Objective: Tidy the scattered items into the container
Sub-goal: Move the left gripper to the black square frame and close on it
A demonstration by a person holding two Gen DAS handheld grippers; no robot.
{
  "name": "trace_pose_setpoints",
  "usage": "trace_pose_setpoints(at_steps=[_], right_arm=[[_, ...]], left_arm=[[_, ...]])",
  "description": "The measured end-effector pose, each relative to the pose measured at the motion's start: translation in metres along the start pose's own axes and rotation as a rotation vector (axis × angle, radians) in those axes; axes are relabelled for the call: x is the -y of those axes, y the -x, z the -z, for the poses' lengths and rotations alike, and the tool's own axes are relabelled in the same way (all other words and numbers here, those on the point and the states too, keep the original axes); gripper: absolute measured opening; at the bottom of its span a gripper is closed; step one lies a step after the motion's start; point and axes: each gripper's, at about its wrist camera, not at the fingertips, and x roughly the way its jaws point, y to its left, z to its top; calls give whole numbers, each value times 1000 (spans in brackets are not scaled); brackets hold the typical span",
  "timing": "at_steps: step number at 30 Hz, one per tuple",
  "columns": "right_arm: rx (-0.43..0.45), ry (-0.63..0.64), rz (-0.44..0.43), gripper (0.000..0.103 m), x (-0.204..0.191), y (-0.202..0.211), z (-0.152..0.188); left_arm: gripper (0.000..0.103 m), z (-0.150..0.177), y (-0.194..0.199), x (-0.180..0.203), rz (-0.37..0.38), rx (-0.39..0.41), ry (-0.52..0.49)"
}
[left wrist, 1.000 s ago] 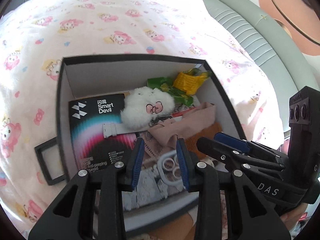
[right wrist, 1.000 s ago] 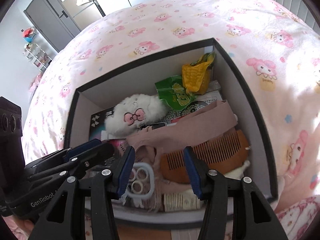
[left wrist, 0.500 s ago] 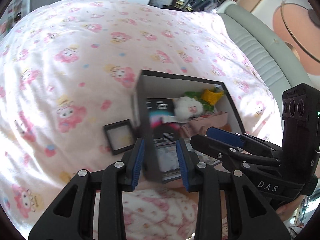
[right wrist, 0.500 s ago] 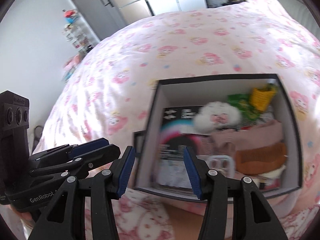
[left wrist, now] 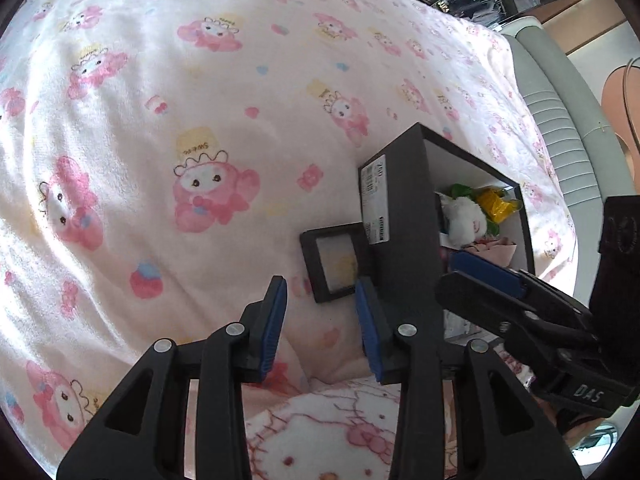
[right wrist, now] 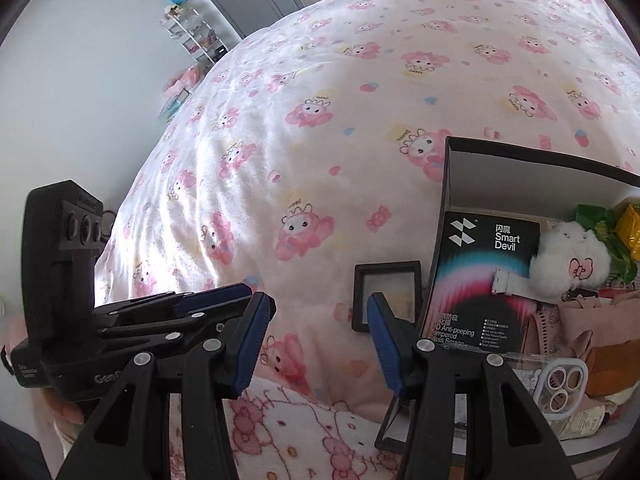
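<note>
Bedding: fleecy pale pink blanket (left wrist: pixel 168 128) printed with pink cartoon rabbits, softly rumpled, spread across the whole bed.
Container: rigid black cardboard box (right wrist: pixel 448 184) with white inner walls, sitting on the blanket at the right of both views; a white barcode label (left wrist: pixel 375 204) is stuck to its outer left wall.
Box contents: glossy black Smart Devil screen-protector pack (right wrist: pixel 480 280) leaning at the box's left; fluffy white plush with a pink bow (right wrist: pixel 570 258) to its right; crinkly green packet (right wrist: pixel 604 228) and yellow packet (right wrist: pixel 630 232) at the far right; white phone case with round camera holes (right wrist: pixel 560 384), brown wooden comb (right wrist: pixel 612 364) and pinkish cloth nearer.
Scattered item: small flat square black frame (left wrist: pixel 332 262) with a clear pale centre, lying on the blanket just outside the box's left wall.
Left gripper (left wrist: pixel 320 320): black plastic arms with blue ribbed pads, jaws apart and opening, nothing between them; the frame lies just beyond the tips.
Right gripper (right wrist: pixel 316 336): same build, jaws apart and empty, over the blanket beside the frame and the box.
Near edge: white fleece with a pink cat-face print (left wrist: pixel 340 436).
</note>
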Motion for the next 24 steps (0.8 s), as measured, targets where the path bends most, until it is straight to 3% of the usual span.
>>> trace_pose_setpoints(at_steps=[5,9,12,16,17,18,19,24], right_arm=[[-15,-8,55,48,12,-13,-7],[1,-31,95,48,22,-19,-14],[11,-39,104,48,28,-20,-16],[10,-66,109,48,42,-18,-13],[9,-81,104,48,46,-17,-12],[7,-94,100,48,50,-17,-11],[6,-106,100,48,53,-17,-9],[11,-137,90,48,59,-11,-4]], left_arm=[[38,-22,-34,-1,28,-117,-73],[42,-38,-68,9,-35,-217,-149],[42,-46,-96,11,-49,-297,-122],[40,-50,-122,22,-137,-353,-117],[36,-49,-126,25,-154,-367,-128],[19,-49,-130,26,-161,-383,-138],[13,-48,-133,27,-157,-400,-144],[8,-44,-114,24,-174,-347,-155]])
